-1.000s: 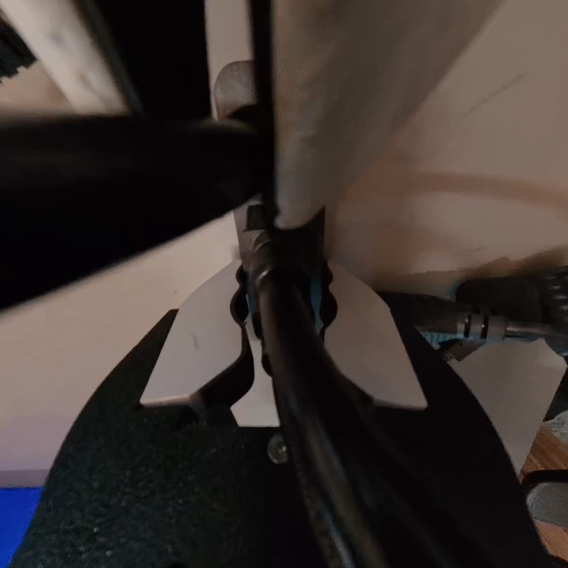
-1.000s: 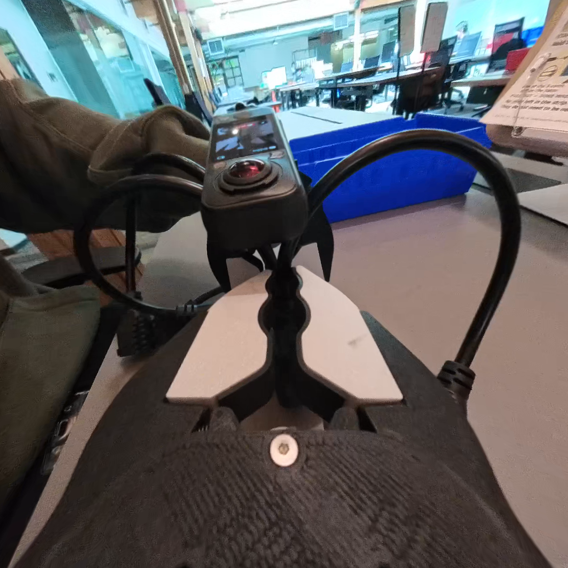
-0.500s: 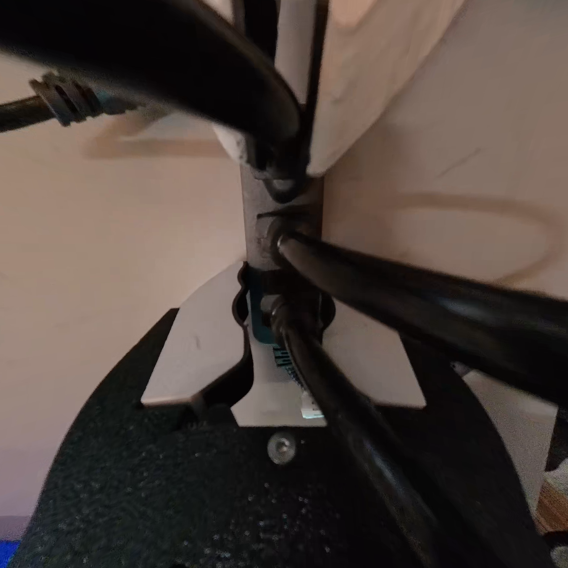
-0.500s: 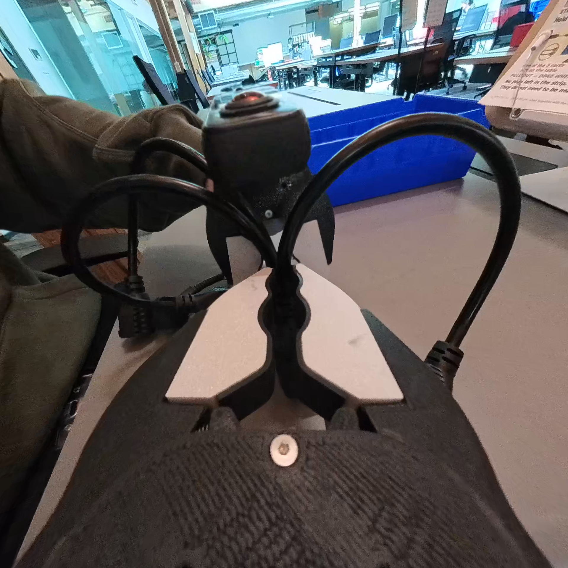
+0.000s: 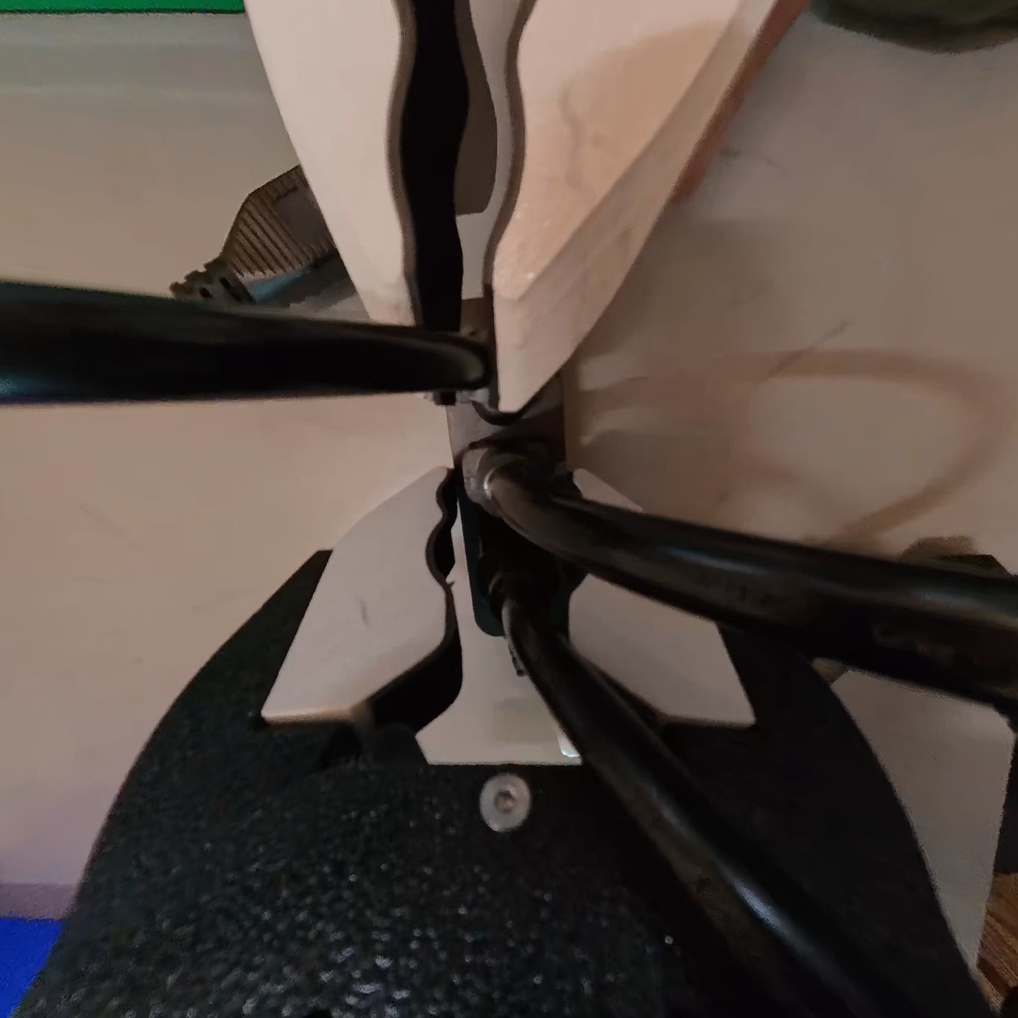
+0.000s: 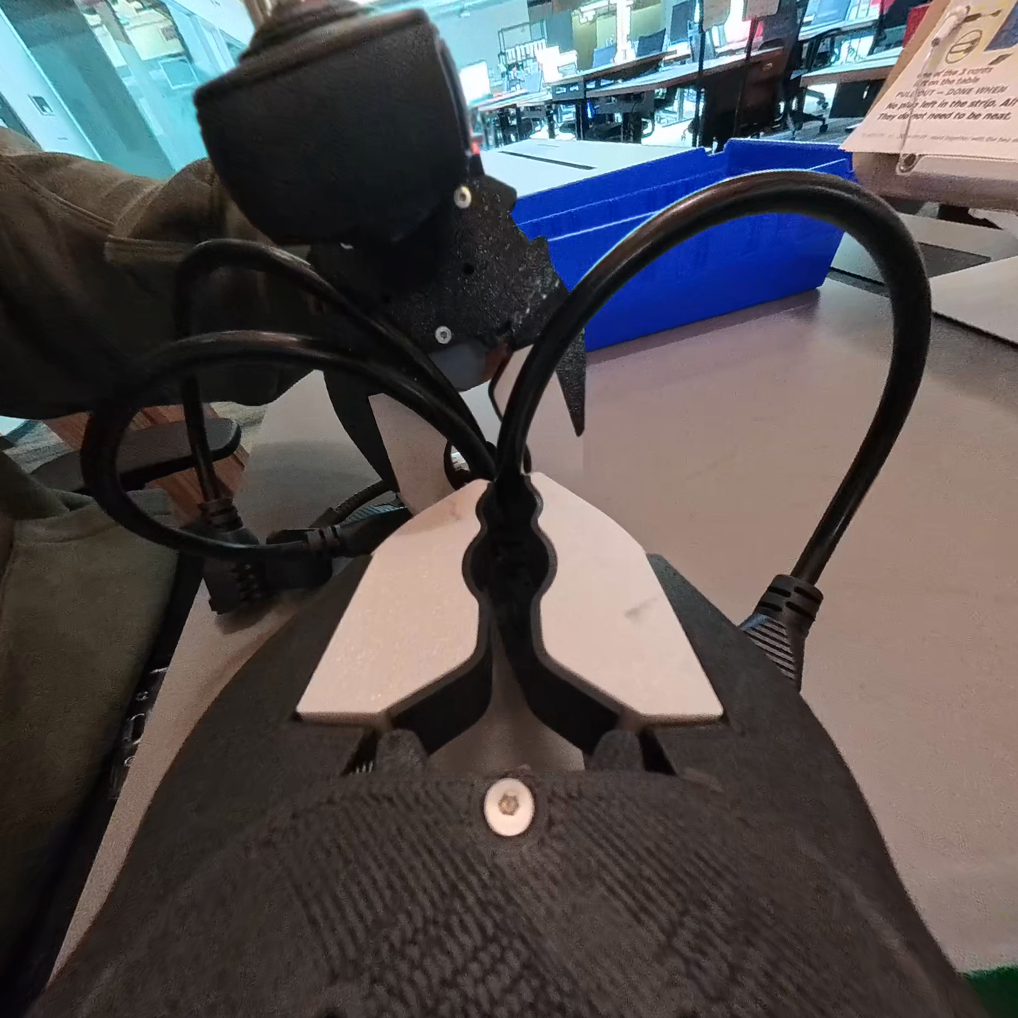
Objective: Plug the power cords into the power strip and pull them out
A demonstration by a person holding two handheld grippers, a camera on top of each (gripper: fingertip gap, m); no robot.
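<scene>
In the left wrist view my left gripper point(image 5: 509, 479) is shut on the narrow grey-white power strip point(image 5: 496, 716), held edge-on. Black cords point(image 5: 771, 578) leave the strip to the right and downward. My right gripper point(image 5: 457, 308) comes in from above, shut on a black plug point(image 5: 435, 165) whose cord point(image 5: 220, 358) runs left. The plug meets the strip; I cannot tell how deep it sits. In the right wrist view my right gripper point(image 6: 509, 485) is shut on that plug. Its cord point(image 6: 881, 275) loops up and right to a connector point(image 6: 782, 622).
The left gripper's camera housing point(image 6: 330, 137) hangs just ahead. Other black cords point(image 6: 248, 352) and plugs point(image 6: 264, 573) lie at the left. A blue bin point(image 6: 688, 264) stands behind on the grey table point(image 6: 716, 440). An olive sleeve point(image 6: 82, 275) is at the left, a paper card point(image 6: 947, 82) at the far right. The tips of one gripper are about 7 centimeters away from the tips of the other.
The left gripper has tipped forward over the strip, its camera turning away. The right gripper's fingers now fill the top of the left view. Both grippers stay shut.
</scene>
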